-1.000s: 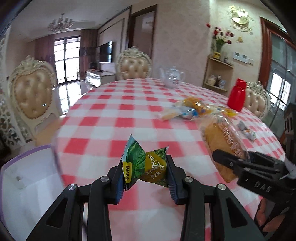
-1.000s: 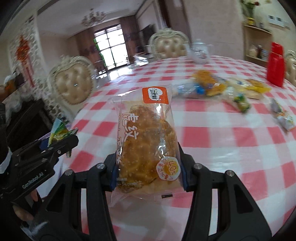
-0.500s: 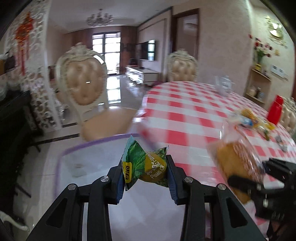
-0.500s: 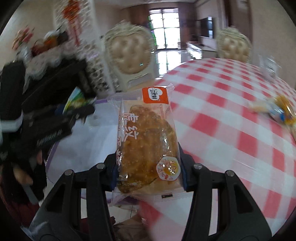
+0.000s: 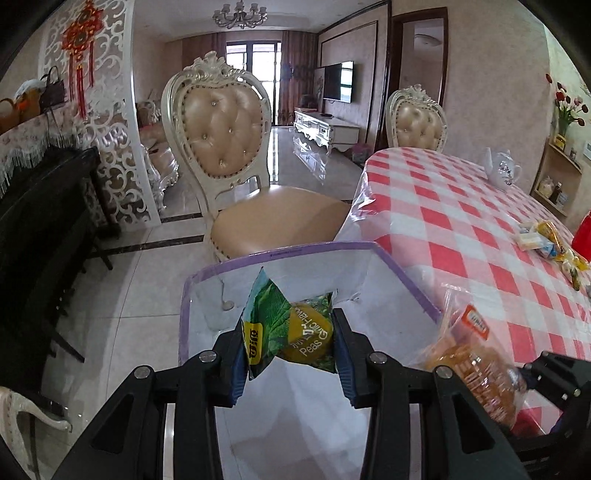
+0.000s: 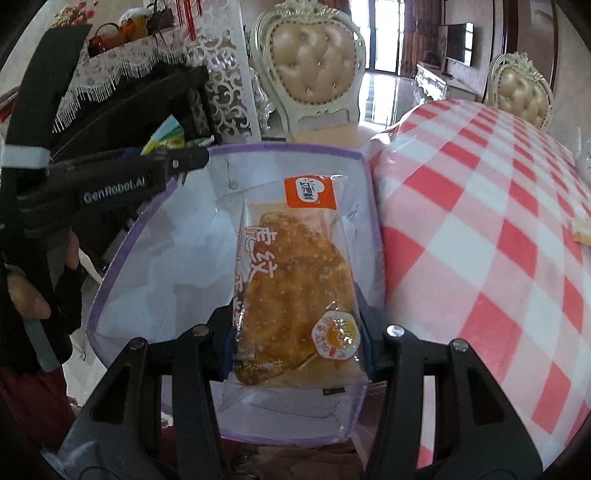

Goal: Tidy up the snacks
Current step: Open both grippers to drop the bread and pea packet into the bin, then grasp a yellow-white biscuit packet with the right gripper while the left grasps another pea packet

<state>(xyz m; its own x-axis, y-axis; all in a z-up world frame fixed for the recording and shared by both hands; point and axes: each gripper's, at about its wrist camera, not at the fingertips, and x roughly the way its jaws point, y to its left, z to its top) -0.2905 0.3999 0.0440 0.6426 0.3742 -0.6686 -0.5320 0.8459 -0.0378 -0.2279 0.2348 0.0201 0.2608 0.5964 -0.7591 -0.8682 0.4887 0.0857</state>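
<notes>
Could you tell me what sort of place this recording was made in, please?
Most likely a home dining and living room: a table with a checked cloth, ornate padded dining chairs, a chandelier and a wall television.

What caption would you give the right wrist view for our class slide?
Right gripper holds a wrapped pastry above the purple-rimmed white bag beside the checked table.

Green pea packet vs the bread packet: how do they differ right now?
The green pea packet is opaque, printed and crumpled; the bread packet is clear, showing its golden bread. The pea packet is the smaller one, held in the left claw; the bread packet fills the right claw. Both hang over the purple-rimmed white bin, unreleased.
</notes>
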